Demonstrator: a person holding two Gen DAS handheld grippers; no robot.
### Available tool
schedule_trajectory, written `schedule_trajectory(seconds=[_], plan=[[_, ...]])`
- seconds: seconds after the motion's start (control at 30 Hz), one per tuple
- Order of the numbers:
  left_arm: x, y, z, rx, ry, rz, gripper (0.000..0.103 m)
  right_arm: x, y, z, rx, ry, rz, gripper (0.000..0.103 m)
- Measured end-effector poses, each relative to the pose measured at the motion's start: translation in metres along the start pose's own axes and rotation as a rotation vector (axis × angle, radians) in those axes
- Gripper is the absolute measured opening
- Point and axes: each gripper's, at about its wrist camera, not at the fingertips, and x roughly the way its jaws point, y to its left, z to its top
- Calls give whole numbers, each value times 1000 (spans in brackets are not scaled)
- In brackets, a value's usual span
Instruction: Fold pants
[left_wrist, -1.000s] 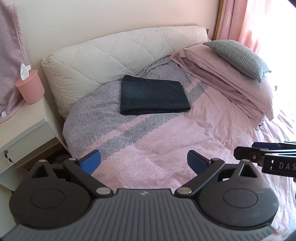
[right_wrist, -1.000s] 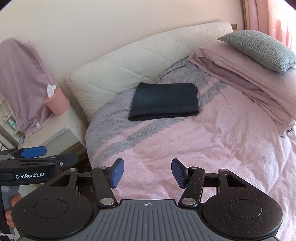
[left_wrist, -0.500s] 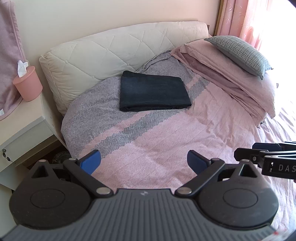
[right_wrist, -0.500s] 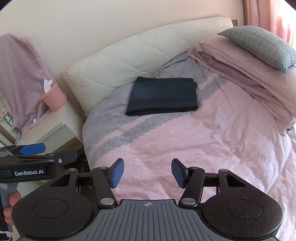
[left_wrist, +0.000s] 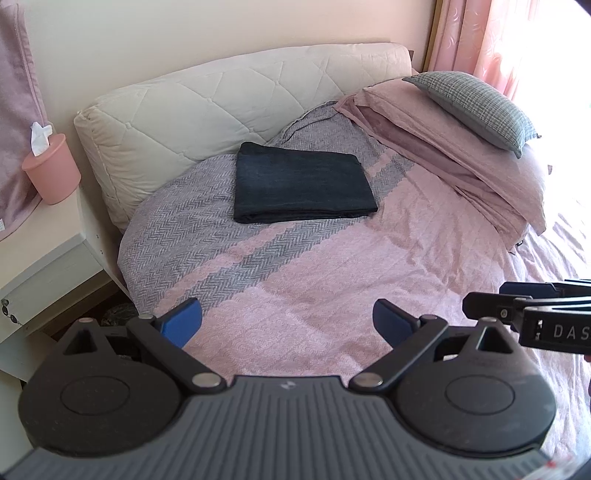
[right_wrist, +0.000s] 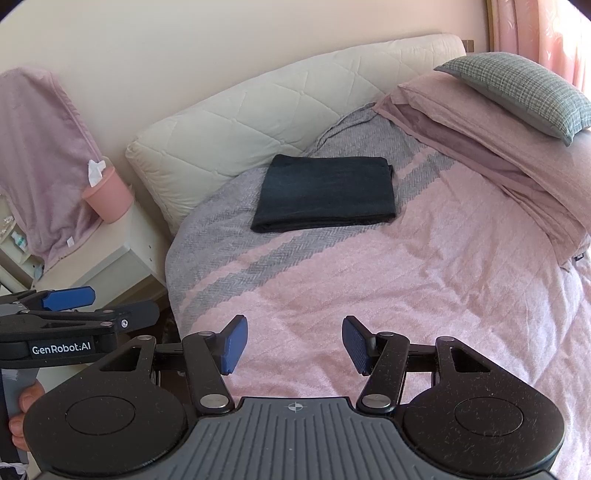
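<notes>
Dark blue pants (left_wrist: 301, 184) (right_wrist: 327, 192) lie folded into a neat rectangle on the grey-striped part of the pink bedspread (left_wrist: 332, 288), near the headboard cushion. My left gripper (left_wrist: 286, 323) hovers well short of them over the pink cover, open, nothing between its blue pads. My right gripper (right_wrist: 293, 343) hangs likewise over the near part of the bed, open and empty. Each gripper shows in the other's view: the right gripper (left_wrist: 517, 306) at the right edge, the left gripper (right_wrist: 74, 306) at the left edge, held by a hand (right_wrist: 26, 417).
A quilted cream headboard cushion (left_wrist: 221, 107) backs the bed. Folded pink bedding with a grey checked pillow (left_wrist: 476, 103) lies at the right. A white nightstand (right_wrist: 99, 251) at the left bears a pink tissue cup (left_wrist: 51, 170); a mauve towel (right_wrist: 44, 155) hangs above.
Both views have shifted slightly, so the pants and bed sit a little differently in frame. Both grippers stay open and empty; the pants have not moved on the bed.
</notes>
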Motion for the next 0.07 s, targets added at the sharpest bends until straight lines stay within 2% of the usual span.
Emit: schedule_trajectory(seconds=[0.07], plan=[[0,0,0,2,-2,-1,97,0,2,0,-2,-2,0,54]])
